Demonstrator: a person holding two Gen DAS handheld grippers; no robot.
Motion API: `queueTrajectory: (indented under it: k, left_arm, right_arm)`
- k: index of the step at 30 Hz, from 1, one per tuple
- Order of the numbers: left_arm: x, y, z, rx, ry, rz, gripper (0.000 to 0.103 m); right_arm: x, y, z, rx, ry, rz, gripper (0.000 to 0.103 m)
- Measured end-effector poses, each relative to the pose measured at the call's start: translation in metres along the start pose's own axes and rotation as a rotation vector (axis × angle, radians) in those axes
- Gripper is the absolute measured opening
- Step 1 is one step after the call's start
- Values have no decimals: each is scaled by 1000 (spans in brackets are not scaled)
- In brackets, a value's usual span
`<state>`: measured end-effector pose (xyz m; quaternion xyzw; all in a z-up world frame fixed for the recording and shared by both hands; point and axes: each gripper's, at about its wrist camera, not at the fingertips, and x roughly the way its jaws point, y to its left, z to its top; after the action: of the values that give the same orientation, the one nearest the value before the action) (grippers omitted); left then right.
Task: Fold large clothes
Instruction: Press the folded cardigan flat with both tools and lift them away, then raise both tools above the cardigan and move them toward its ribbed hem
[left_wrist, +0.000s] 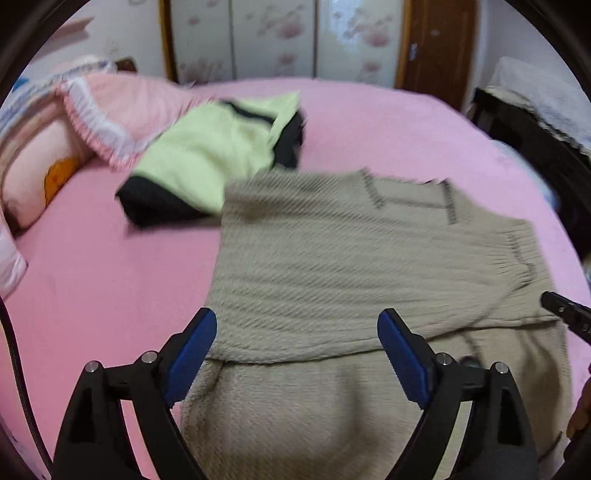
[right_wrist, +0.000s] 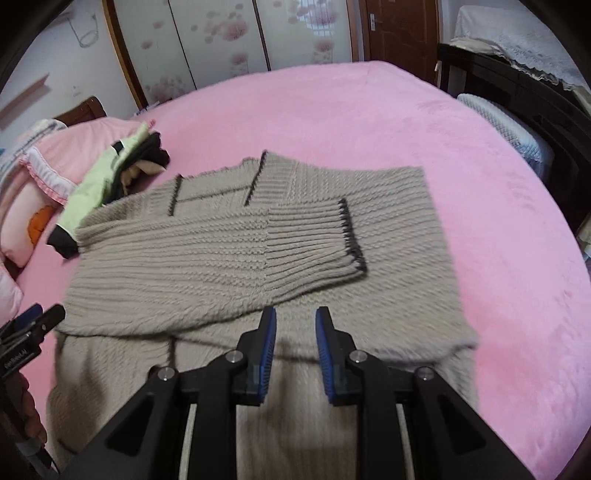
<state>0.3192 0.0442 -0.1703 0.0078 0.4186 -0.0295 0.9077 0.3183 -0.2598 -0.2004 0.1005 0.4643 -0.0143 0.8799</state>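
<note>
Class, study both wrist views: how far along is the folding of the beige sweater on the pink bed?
Done: a green and black garment lies folded by the pillow, and one sleeve of the beige sweater is laid across its body. In hand: nothing; the left gripper and right gripper hover open above it. Left: probably folding the body over.

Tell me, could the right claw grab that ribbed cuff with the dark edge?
Probably yes: the right claw hovers open above the beige knitted sweater, and the ribbed cuff with the dark edge lies uncovered just ahead.
</note>
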Motion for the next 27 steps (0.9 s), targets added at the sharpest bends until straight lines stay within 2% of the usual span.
queueTrajectory:
  k: [5,10,14,17,21,27]
  left_arm:
    - [-49,-25,9,75,-64,0,90]
    - [-100,-36,16,78,-118,-21,91]
    - [-141,-33,15,52,-173,-37,91]
    - [-173,-28,11,17,-226,-46,91]
    - [-213,-23,2,-1,-294,-44,91]
    - [-260,-10,-15,-54,-377,-81,91]
  right_arm:
    - [-41,6,-2,10,-37,19,23]
    - [-77,16,-1,11,-53,26,23]
    - [-109,26,-3,-9,-77,34,24]
    - [-133,34,-7,-32,-94,38,35]
    - [-168,41,-14,-42,-141,52,35]
    - [-214,42,-25,-7,-223,50,35]
